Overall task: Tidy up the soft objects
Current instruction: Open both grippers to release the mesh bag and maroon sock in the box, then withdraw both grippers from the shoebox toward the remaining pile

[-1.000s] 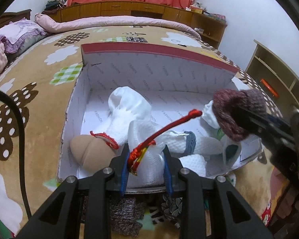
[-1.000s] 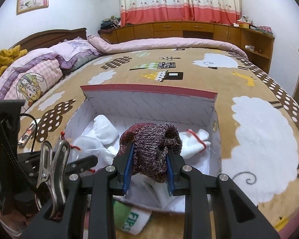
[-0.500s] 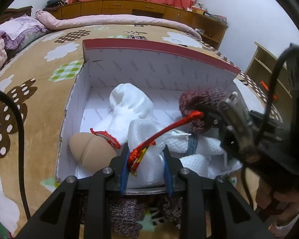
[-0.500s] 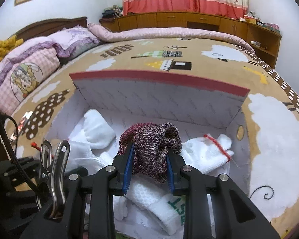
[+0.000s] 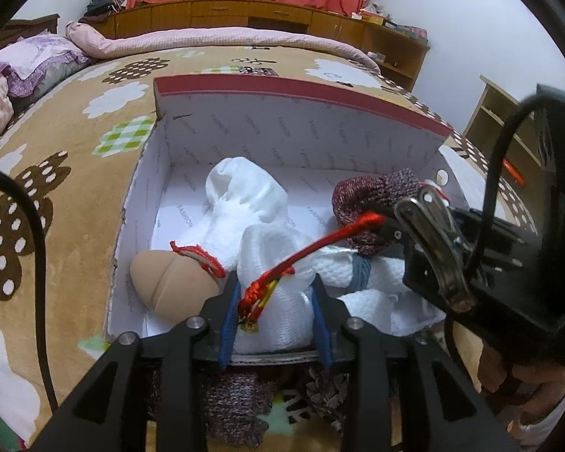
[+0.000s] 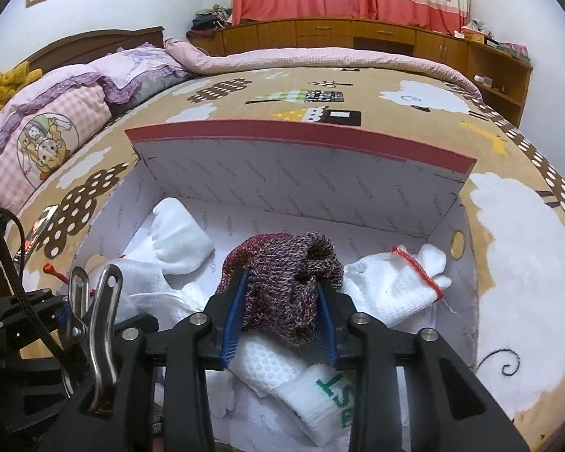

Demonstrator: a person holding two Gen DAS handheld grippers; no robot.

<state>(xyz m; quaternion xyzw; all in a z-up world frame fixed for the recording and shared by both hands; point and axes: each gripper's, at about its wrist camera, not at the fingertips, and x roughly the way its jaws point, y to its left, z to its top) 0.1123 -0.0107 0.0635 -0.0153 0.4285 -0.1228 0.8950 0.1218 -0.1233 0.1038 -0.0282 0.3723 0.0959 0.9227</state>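
An open shoe box (image 5: 282, 90) with a white lining and a red rim lies on the bed. My left gripper (image 5: 277, 324) sits at its near wall. A white bundle (image 5: 278, 290) tied with a red cord (image 5: 320, 241) fills the gap between its blue pads. Its jaws are opening and still touch the bundle. My right gripper (image 6: 278, 324) is inside the box. Between its pads is a maroon knit sock (image 6: 282, 275) that rests on white socks. Those jaws are opening too and still touch the sock. The left wrist view shows the maroon knit sock (image 5: 373, 196) at the box's right.
The box also holds a beige stocking ball (image 5: 169, 286), a white sock (image 5: 245, 196), a red-cuffed white glove (image 6: 403, 278) and a green-lettered sock (image 6: 320, 388). Knit pieces (image 5: 237, 406) lie on the brown blanket (image 5: 56, 158) before the box. Pillows (image 6: 49, 124) sit left.
The right gripper has come down and forward into the box with the maroon sock, closer to the left gripper. Both pairs of pads now stand slightly wider apart. The left hand stayed put.
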